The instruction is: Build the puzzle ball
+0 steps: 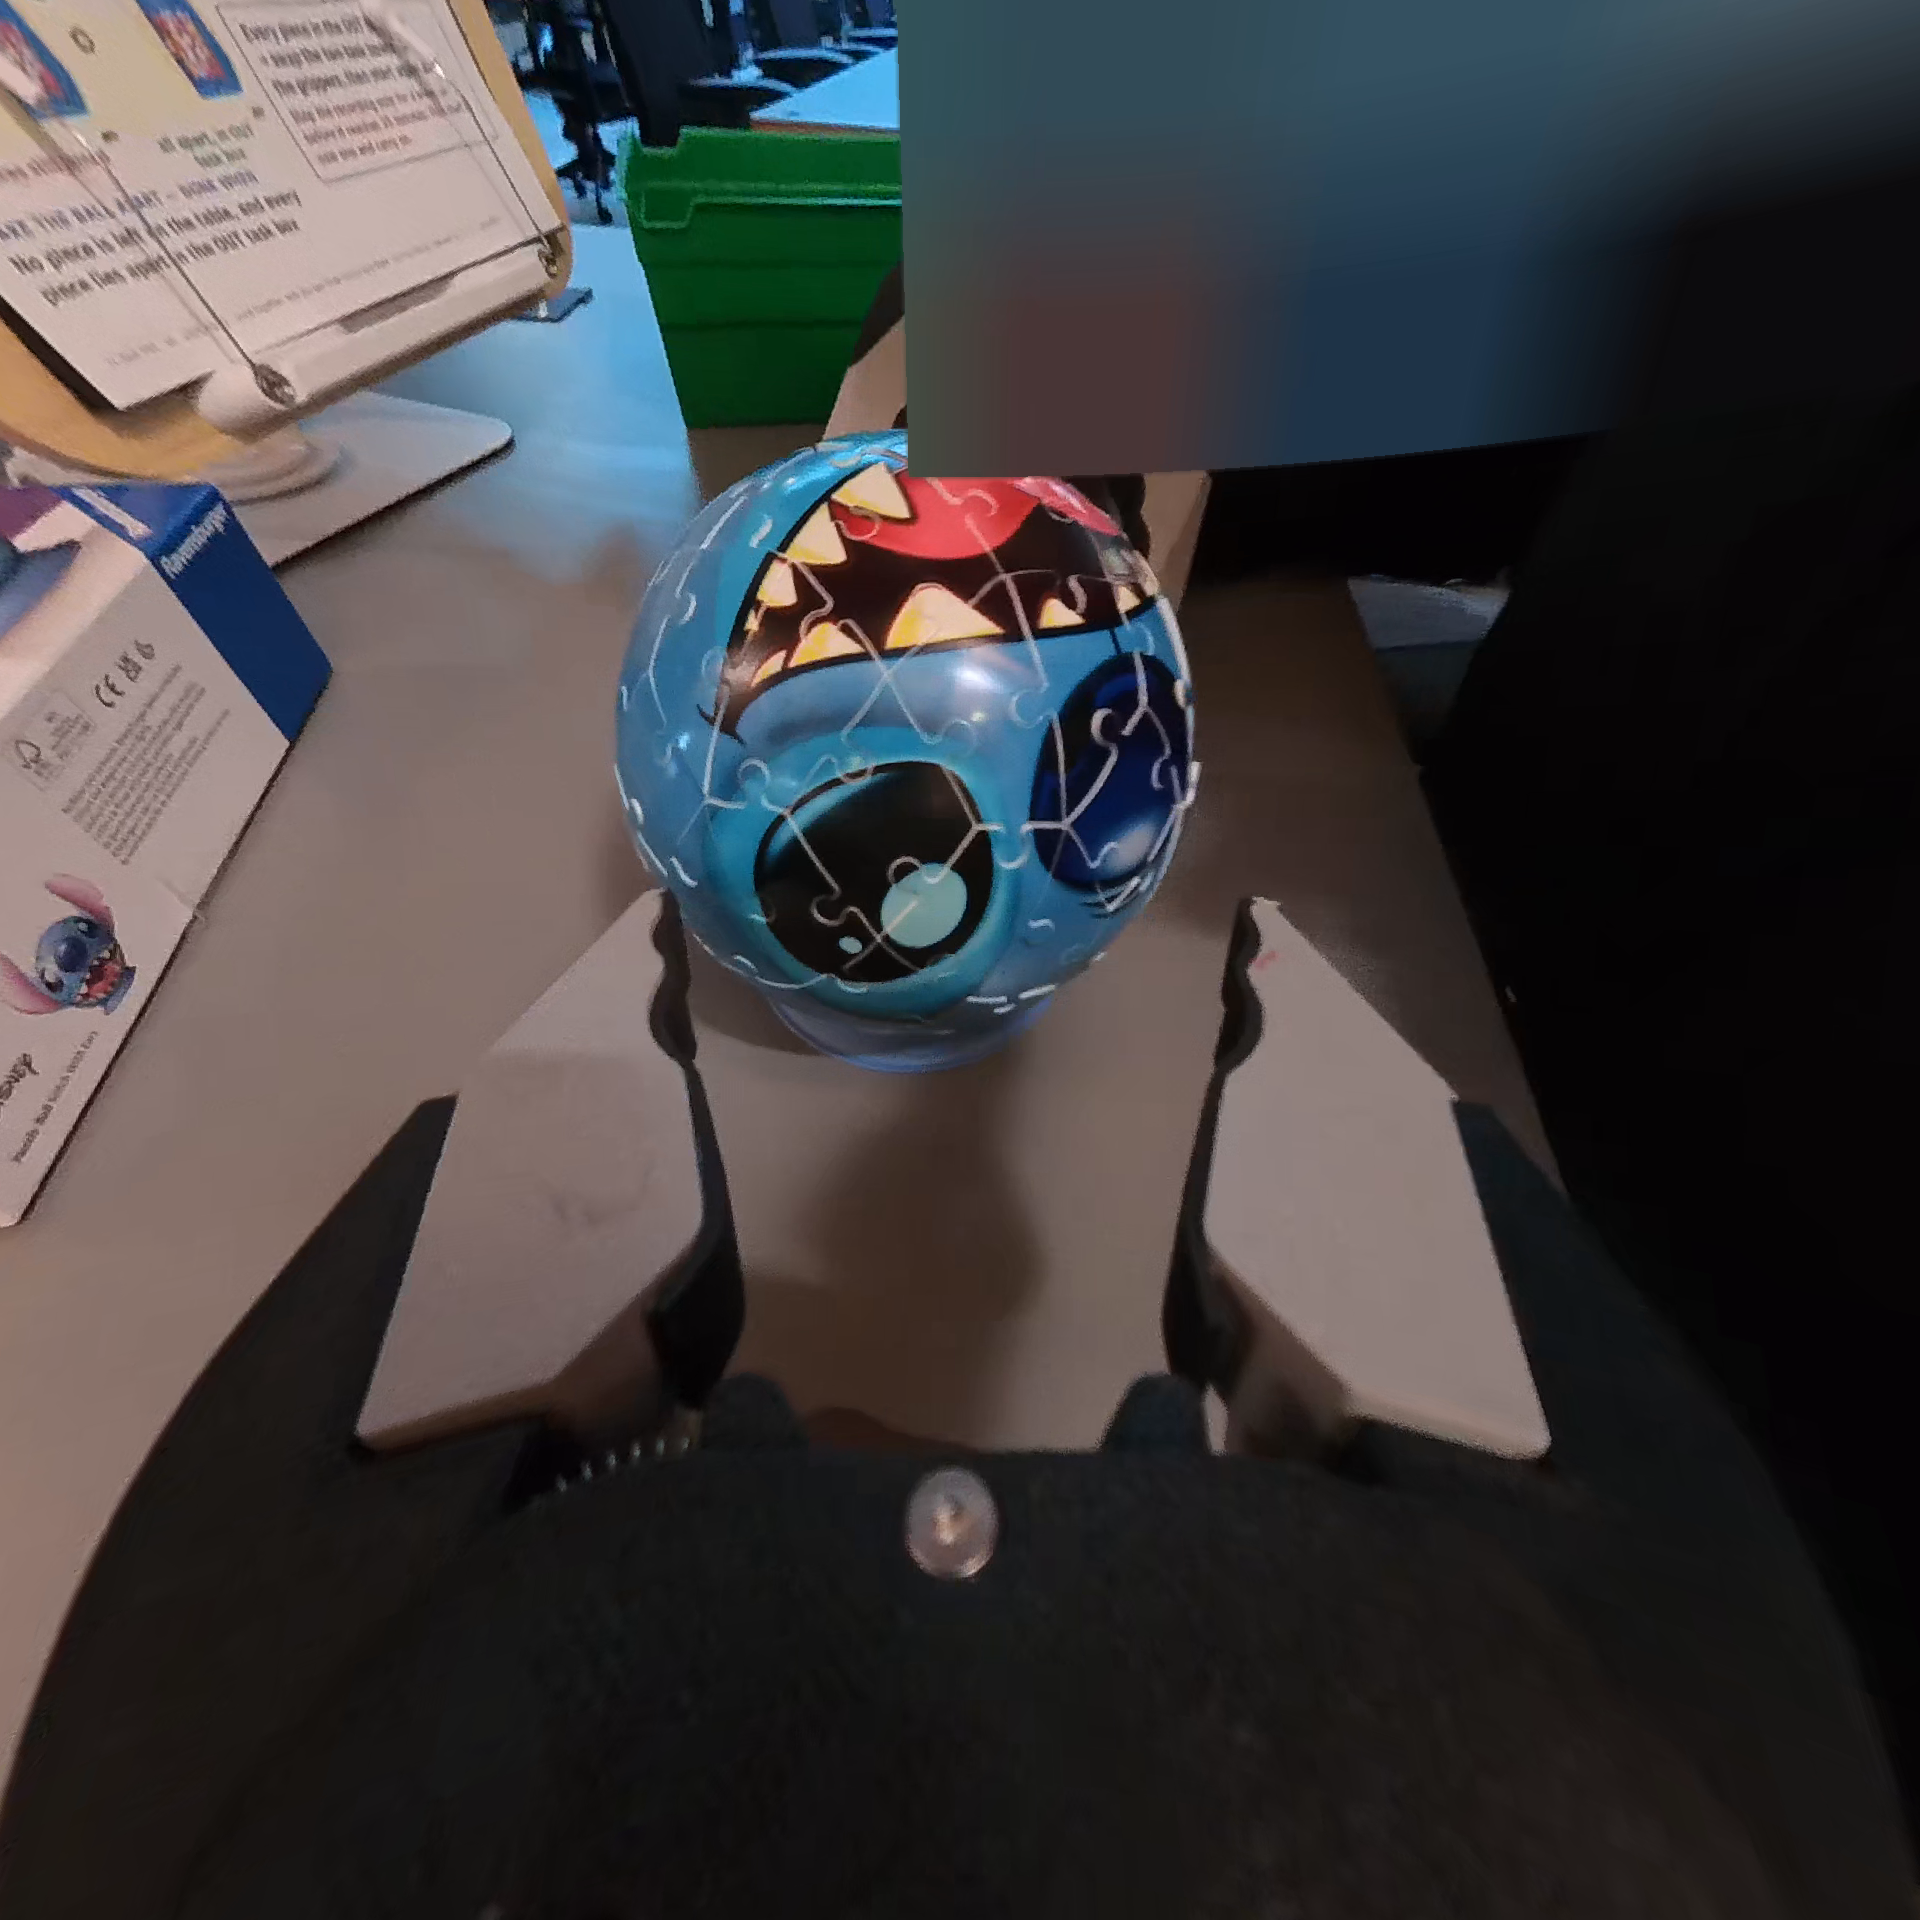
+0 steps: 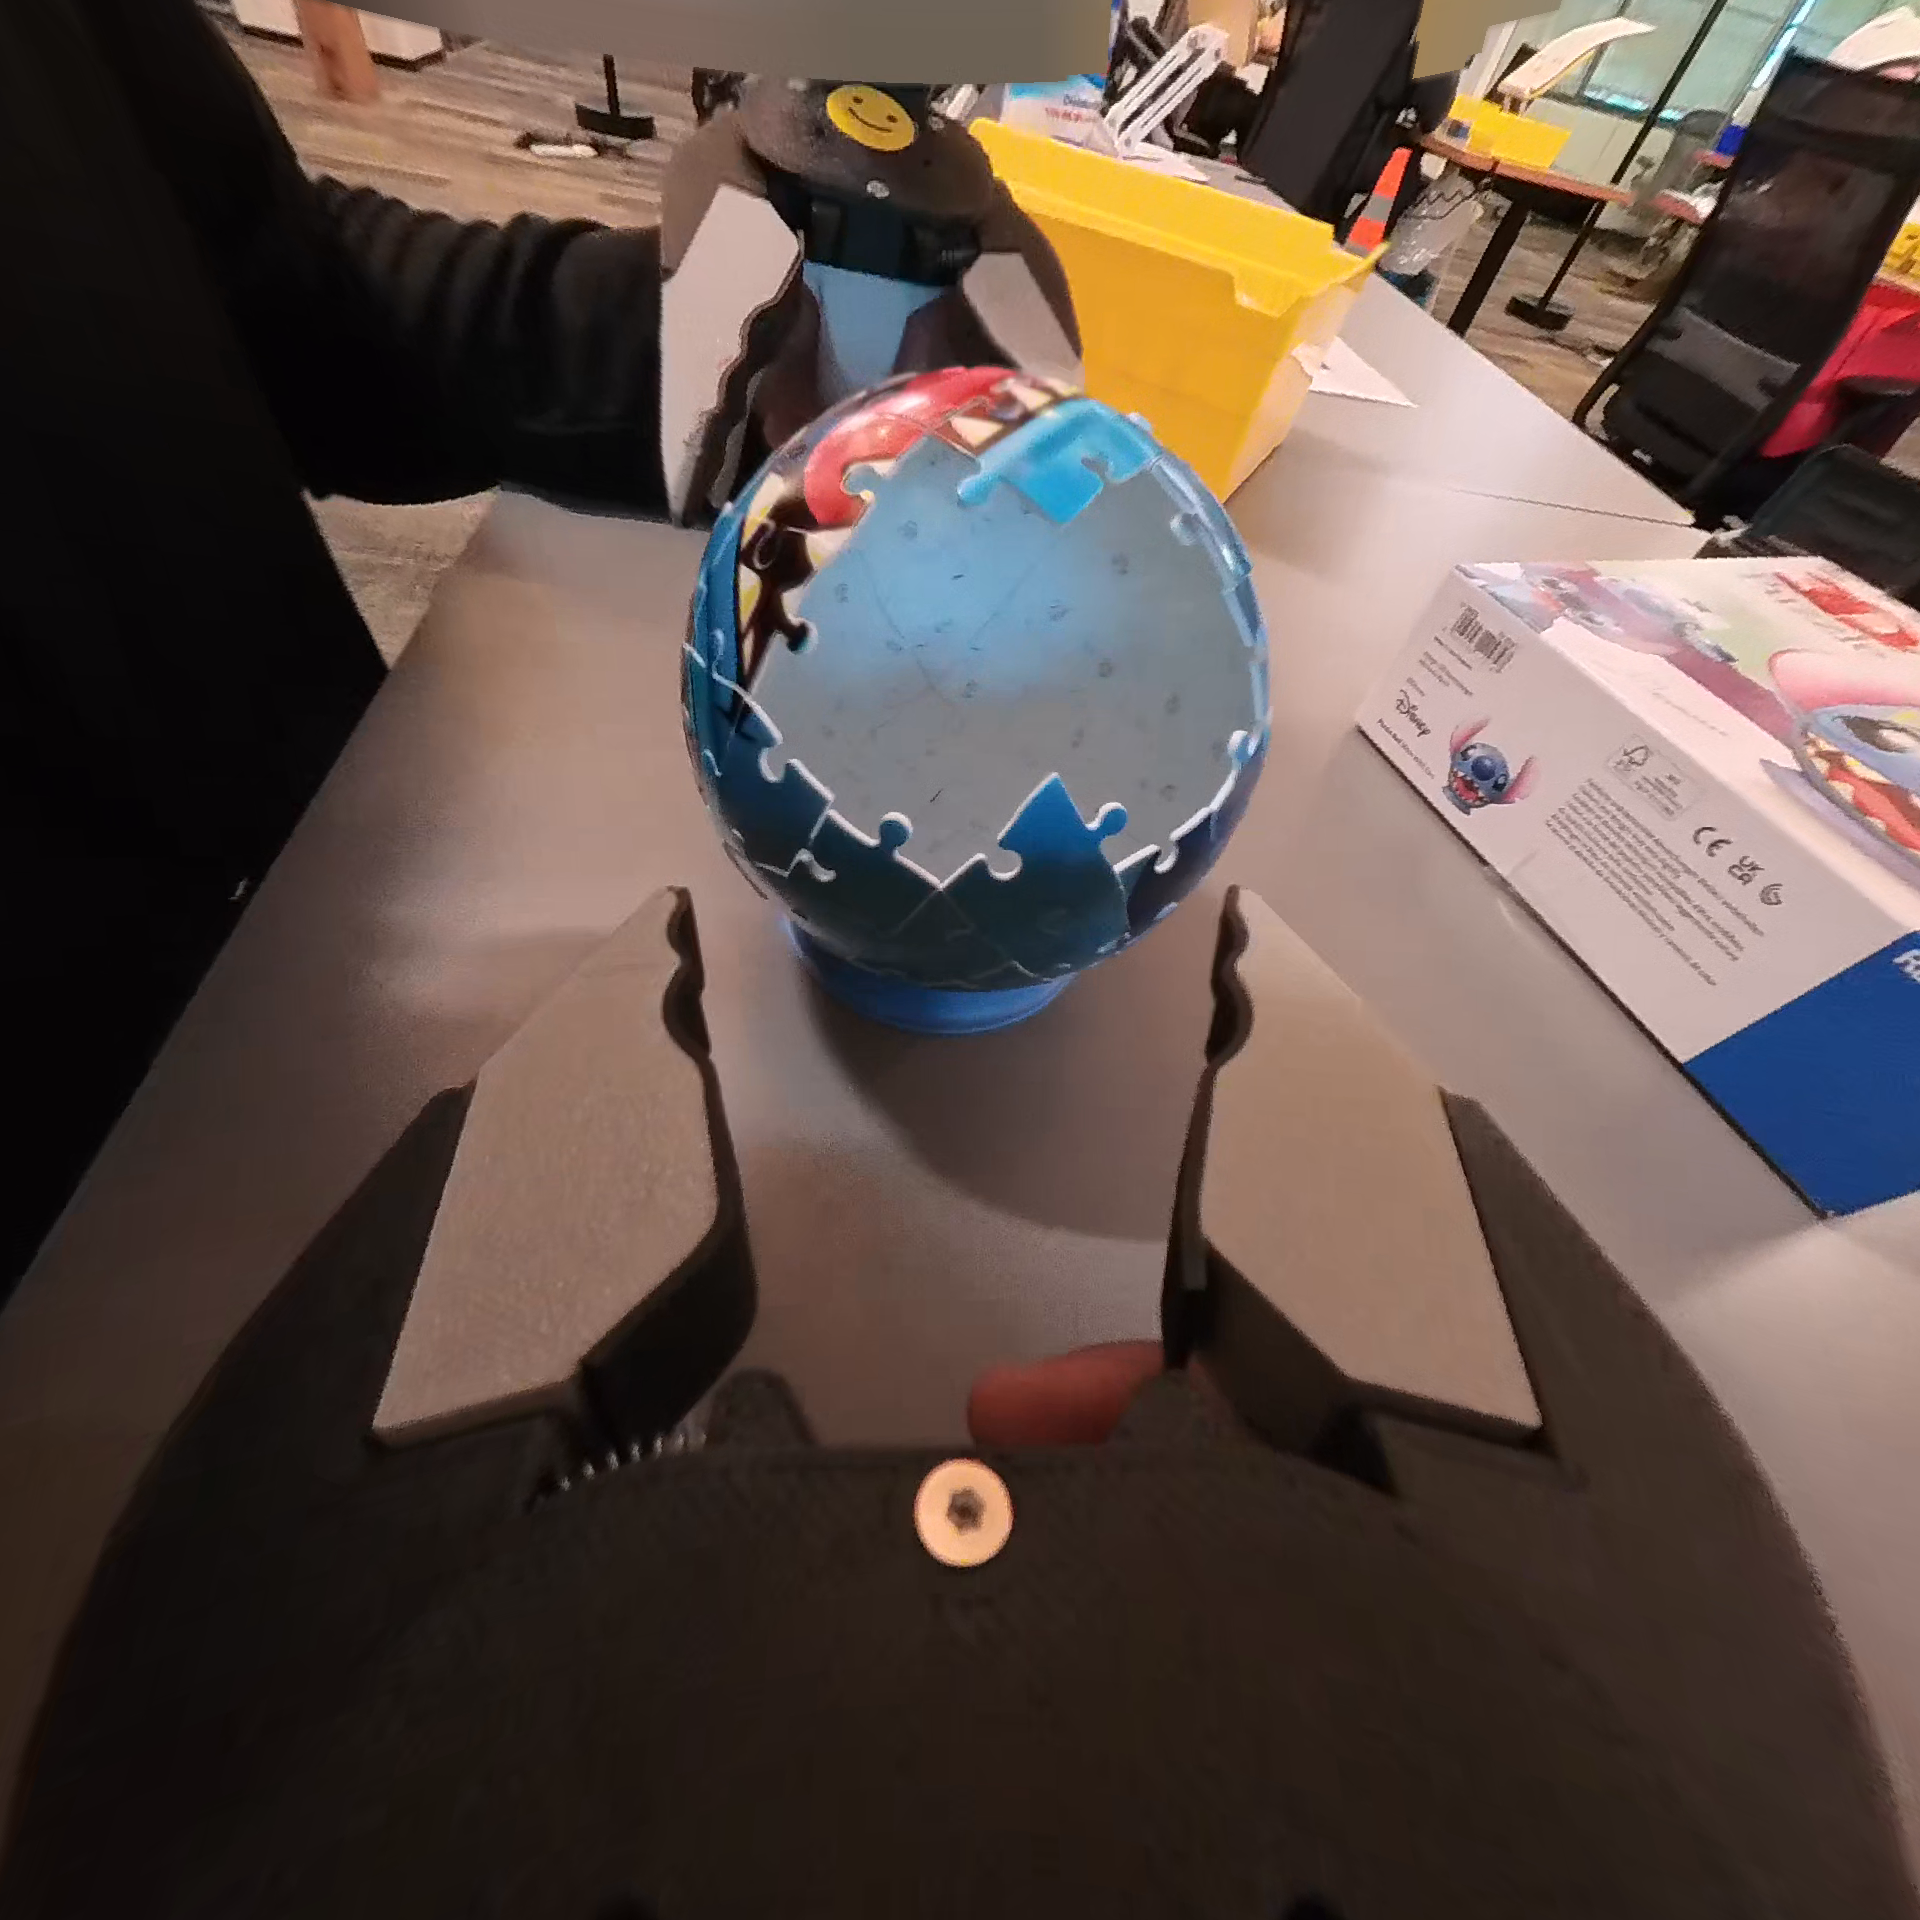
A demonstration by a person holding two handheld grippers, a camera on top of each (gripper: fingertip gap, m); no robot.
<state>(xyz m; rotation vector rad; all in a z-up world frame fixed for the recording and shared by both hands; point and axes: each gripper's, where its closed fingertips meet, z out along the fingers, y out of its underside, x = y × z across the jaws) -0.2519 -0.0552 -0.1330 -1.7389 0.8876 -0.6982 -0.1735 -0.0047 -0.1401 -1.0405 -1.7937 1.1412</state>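
Left claw (image 1: 956, 925) spread wide, empty, low centre of frame; ball (image 1: 904, 748) just beyond its tips, mid-frame, on a blue stand (image 2: 925, 1003) on the tabletop (image 1: 416, 831). Right claw (image 2: 956, 914) likewise wide, holding nothing. Right wrist view: ball (image 2: 977, 675) has a large unfilled hole facing camera. Box (image 2: 1662, 810) at right; yellow bin (image 2: 1174, 291) upper right. Green bin (image 1: 769, 270) top centre, left wrist view.

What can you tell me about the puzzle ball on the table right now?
The puzzle ball is a glossy, plastic-looking sphere of interlocked curved pieces, printed with a blue cartoon face. It sits on a blue ring stand on the grey table. One side is unfinished, a large jagged hole showing the pale inside. Neither gripper touches it.
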